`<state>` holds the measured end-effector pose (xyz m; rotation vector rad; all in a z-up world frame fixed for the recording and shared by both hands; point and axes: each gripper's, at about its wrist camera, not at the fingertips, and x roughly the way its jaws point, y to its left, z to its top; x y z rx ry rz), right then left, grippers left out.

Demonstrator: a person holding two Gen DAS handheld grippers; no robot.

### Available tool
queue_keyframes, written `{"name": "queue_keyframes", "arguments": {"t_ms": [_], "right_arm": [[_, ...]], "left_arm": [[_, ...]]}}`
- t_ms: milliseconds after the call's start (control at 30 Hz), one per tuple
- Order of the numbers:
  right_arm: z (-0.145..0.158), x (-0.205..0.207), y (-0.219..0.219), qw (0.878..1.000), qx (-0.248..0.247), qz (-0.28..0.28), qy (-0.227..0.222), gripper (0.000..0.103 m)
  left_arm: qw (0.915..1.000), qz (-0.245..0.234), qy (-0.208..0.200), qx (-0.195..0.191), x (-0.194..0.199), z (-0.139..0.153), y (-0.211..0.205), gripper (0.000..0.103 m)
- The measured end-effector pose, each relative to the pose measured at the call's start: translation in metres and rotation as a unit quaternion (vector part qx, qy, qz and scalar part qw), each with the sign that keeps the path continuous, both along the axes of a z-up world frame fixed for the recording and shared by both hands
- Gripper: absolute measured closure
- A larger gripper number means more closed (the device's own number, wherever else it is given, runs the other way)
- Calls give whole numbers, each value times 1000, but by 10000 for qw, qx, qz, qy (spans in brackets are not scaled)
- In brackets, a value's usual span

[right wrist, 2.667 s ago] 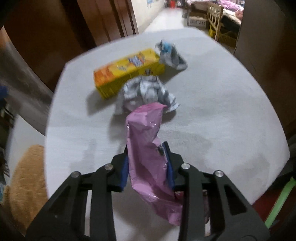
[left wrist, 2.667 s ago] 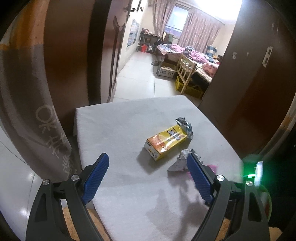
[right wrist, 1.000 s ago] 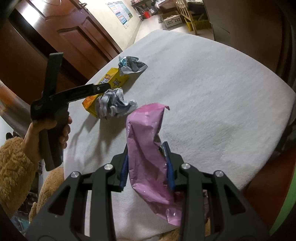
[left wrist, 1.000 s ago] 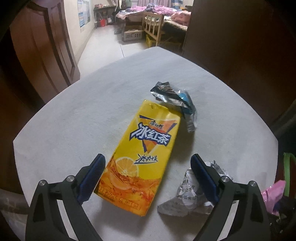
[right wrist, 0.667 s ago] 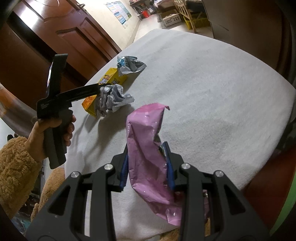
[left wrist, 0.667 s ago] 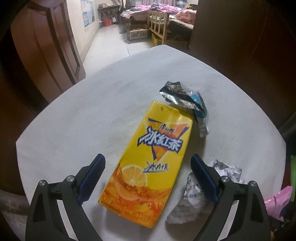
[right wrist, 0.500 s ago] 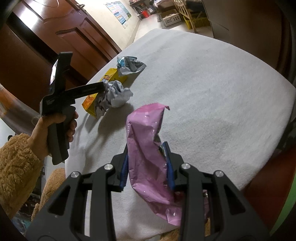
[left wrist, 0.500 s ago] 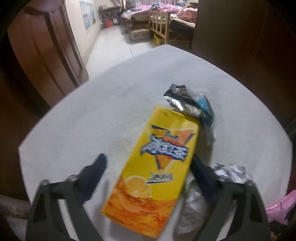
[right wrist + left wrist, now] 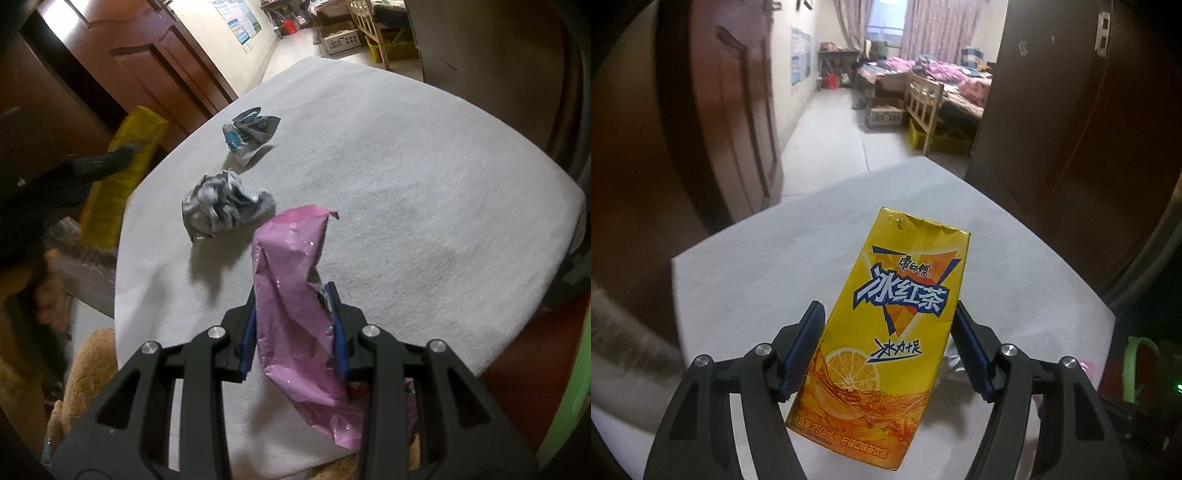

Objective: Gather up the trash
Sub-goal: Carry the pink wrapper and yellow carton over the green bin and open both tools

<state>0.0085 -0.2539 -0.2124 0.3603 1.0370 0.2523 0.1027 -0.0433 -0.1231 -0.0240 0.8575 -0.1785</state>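
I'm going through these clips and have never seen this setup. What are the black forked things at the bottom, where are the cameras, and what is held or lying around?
No robot here: a person carries a handheld two-finger gripper in each hand, each with a camera looking along its fingers. In the left wrist view, the left gripper, whose jaws have just been closing, grips a yellow drink carton, lifted off the table. In the right wrist view, the right gripper is shut on a pink plastic bag. On the table lie a crumpled paper ball and a silver wrapper.
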Motion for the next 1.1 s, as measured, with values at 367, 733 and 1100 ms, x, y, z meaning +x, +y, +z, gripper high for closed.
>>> {"name": "queue_keyframes", "arguments": {"t_ms": [367,733,1100], "right_arm": [[53,-21,6,9980,-318,-177,-515,70],[178,-70,-5,9807,15,-435,-1908,70],[216,-101,-4,9697,125,-384,-2409,70]], "left_arm": [[9985,175,-490,-171,-75,44,6,37],[9924,-17,-1195,-309,-119,102,0,37],[9886,-150,-1471,-280,-142,121,-9,37]]}}
